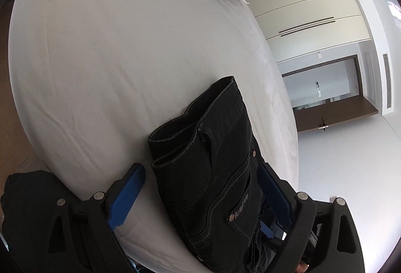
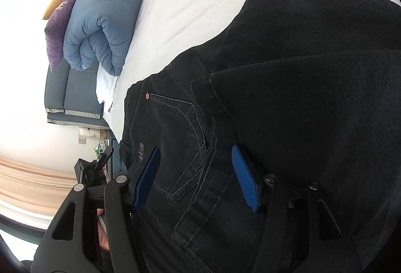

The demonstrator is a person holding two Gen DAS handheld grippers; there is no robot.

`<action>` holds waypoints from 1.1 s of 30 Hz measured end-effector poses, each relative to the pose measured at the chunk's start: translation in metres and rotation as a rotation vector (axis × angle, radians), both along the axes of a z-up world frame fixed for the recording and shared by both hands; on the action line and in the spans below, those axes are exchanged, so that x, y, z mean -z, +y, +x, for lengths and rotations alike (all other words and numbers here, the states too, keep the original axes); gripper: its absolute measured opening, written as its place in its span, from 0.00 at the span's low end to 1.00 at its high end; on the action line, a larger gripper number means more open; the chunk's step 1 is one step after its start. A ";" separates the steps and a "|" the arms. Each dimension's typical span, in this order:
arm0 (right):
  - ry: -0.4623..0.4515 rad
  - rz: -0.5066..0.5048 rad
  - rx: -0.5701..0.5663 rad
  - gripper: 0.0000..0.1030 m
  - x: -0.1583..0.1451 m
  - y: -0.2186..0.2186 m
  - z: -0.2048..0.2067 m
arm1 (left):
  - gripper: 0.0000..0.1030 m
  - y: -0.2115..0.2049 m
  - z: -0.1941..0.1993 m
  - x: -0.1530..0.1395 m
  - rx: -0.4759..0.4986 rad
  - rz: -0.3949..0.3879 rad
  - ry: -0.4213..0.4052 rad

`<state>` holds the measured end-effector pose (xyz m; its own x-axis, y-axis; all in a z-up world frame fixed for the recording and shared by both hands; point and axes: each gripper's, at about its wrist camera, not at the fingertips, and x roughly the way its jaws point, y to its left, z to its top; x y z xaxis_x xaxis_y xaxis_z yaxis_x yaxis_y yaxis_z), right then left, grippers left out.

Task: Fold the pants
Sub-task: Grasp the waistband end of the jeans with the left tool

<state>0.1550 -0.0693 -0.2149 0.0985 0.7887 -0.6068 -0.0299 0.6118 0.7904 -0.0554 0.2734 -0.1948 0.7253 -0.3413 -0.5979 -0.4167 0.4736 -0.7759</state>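
Black denim pants point(image 1: 213, 162) lie folded on a white bed point(image 1: 100, 60). In the left wrist view the stacked leg hems and a back pocket sit between my left gripper's point(image 1: 200, 182) blue pads; the jaws stand wide open around the bundle. In the right wrist view the pants point(image 2: 288, 72) fill the frame, back pocket and waistband near the camera. My right gripper point(image 2: 195, 160) is open, its blue pads point(image 2: 147, 175) lying on either side of the pocket area, not pinching cloth.
A rolled blue duvet point(image 2: 105, 19) with purple and mustard cushions point(image 2: 57, 32) lies at the head of the bed. Wardrobe doors point(image 1: 308, 7) and a dark doorway point(image 1: 325, 90) stand beyond the bed. A bedside table point(image 2: 105, 147) stands by the wall.
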 end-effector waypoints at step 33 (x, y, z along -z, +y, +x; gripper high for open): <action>-0.004 -0.068 0.013 0.56 -0.002 0.000 -0.004 | 0.16 -0.094 0.026 -0.120 0.203 0.542 -0.100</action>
